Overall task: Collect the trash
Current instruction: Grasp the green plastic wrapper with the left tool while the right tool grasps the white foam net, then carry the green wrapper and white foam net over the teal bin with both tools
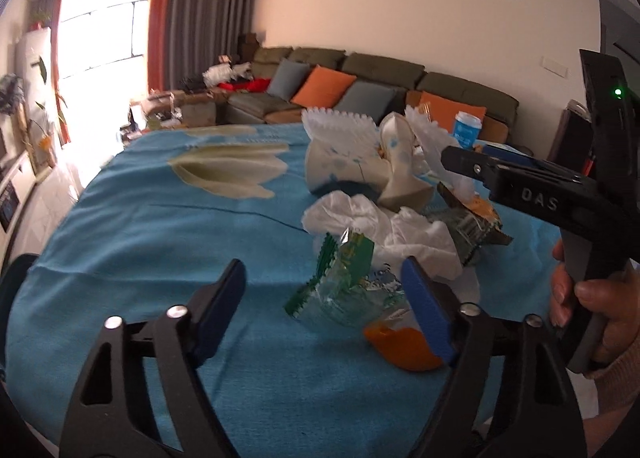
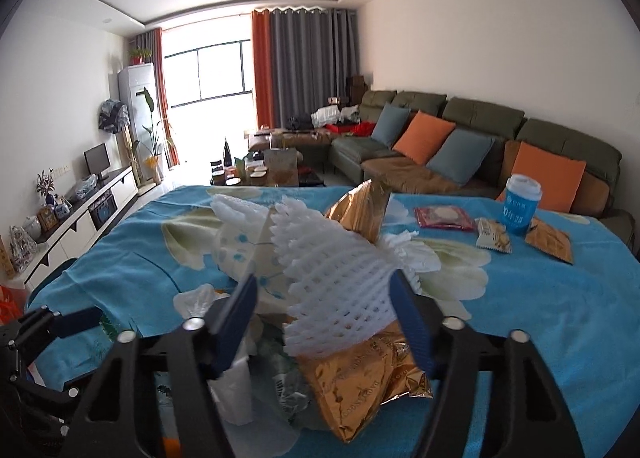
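Take the white foam net (image 2: 336, 278) as your landmark, because it lies on top of the trash pile in the middle of the blue tablecloth (image 1: 140, 242). Far to the left of the net, your left gripper (image 1: 324, 298) hangs low over the cloth with its jaws apart and pressing on nothing; the clear green wrapper (image 1: 344, 278) lies between its blue pads (image 1: 426, 310), nearer to the right one, and an orange piece (image 1: 400, 342) lies just below it. Behind this wrapper, toward the net, you have the crumpled white tissue (image 1: 400, 230). Next, your right gripper (image 2: 324, 318) is around the net itself: the right pad seems to touch the foam, the left pad stands clear, so I judge it is not yet grasped. The gold foil bag (image 2: 360, 382) lies under the net. To do this step well, I think you should centre each piece between the pads before you squeeze, and close gently, because foam and film slip easily and can drag their neighbours along. Well to the right of the net, a blue cup (image 2: 520, 206) and some flat snack packets (image 2: 548, 238) wait on the cloth.
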Tool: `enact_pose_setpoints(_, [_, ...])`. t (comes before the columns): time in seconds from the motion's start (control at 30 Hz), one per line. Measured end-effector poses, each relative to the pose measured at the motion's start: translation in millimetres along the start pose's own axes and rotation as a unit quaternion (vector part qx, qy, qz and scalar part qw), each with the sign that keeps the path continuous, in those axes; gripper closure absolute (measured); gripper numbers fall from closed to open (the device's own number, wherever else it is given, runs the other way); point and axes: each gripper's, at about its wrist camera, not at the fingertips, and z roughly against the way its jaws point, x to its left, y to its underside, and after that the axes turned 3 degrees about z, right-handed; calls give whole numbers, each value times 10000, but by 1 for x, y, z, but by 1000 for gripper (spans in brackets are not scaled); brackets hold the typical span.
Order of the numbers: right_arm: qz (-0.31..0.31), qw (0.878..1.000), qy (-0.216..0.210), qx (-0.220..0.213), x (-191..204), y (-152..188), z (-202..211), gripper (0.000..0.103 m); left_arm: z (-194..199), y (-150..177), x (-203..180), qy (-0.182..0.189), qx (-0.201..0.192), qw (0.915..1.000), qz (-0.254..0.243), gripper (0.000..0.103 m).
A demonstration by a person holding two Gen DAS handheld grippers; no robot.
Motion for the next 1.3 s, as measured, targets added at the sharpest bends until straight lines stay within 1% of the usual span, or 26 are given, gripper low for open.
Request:
enact_pose_setpoints(0.03, [-30,10000,-15,29,-2,0,-1,51,-2,0,2,80,47,9999,41,35])
enact_pose_setpoints(0.07, [-47,10000,-41,51,-4,1,-2,56,-3,0,3,155,94,9998,85,42])
enact_pose_setpoints(0.1, [-52,9999,-64,77,-5,1,-3,66,-5,-1,4,265,148,9995,129,45])
enact_pose_setpoints(0.13, [-53,9999,-93,111,-7,2,-4,74,-7,-1,4,350,177,9991,164,52])
enact_pose_setpoints(0.17, [-48,9998,-122,132,-8,2,-5,78,-9,-1,5,438,212,9986,196,58])
enact_pose_setpoints(0.2, [-39,9998,-129,148,-8,2,-5,84,-9,-2,6,513,254,9981,221,61])
enact_pose_setpoints(0.3, [-33,9998,-145,153,-10,1,-5,91,-12,-3,6,520,313,9979,207,78])
enact_pose_setpoints(0.33, [-38,9998,-161,126,-11,0,-3,92,-14,-3,6,534,353,9977,218,85])
enact_pose_setpoints(0.37, [-35,9998,-165,96,-11,-1,-2,92,-15,-3,7,536,370,9976,250,87])
enact_pose_setpoints(0.5, [-14,9998,-209,-51,-11,-6,8,93,-12,-6,14,546,360,9972,373,91])
enact_pose_setpoints(0.57, [-46,9996,-276,-103,-13,-10,13,93,-9,-8,20,623,359,9963,475,94])
enact_pose_setpoints(0.73, [-181,9981,-542,-213,-15,-16,29,93,8,-15,32,602,169,9961,622,94])
enact_pose_setpoints(0.87, [-189,9959,-814,-332,-9,-21,42,93,24,-20,45,530,-3,9960,721,94])
enact_pose_setpoints(0.97, [-165,9919,-1186,-433,3,-27,51,93,40,-23,57,406,-148,9959,798,94])
enact_pose_setpoints(1.1, [-17,9842,-1703,-476,28,-34,54,93,61,-24,82,110,-331,9949,950,94])
enact_pose_setpoints(1.2, [147,9748,-2180,-439,56,-38,49,93,77,-23,103,-193,-416,9931,1078,94])
enact_pose_setpoints(1.3, [289,9621,-2697,-285,89,-43,35,93,94,-18,127,-555,-501,9894,1243,94])
